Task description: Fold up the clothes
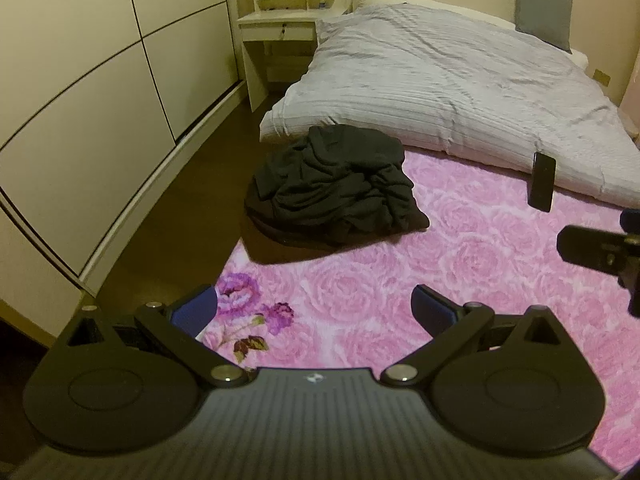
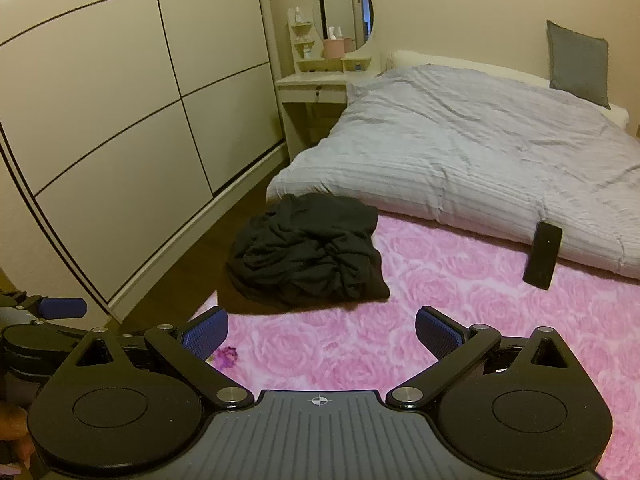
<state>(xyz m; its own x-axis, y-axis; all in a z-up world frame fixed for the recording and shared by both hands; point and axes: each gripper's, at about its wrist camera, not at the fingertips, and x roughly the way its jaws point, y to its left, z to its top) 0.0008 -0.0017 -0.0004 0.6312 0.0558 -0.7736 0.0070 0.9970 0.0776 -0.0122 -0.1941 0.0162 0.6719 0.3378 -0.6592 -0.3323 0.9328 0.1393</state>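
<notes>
Both tongs, left [image 1: 314, 312] and right [image 2: 322, 330], gape empty; your black garment heap [image 1: 332, 194], centre frame: soft, light, floppy; pinch an outer edge.

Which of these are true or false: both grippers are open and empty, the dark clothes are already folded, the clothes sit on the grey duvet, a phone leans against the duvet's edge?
1. Both grippers are open and empty. True: the left gripper and right gripper hold nothing.
2. The dark clothes are folded. False: they lie in a crumpled heap.
3. The clothes sit on the grey duvet. False: they lie on the pink floral blanket, at its corner.
4. A black phone leans against the duvet's edge. True.
</notes>
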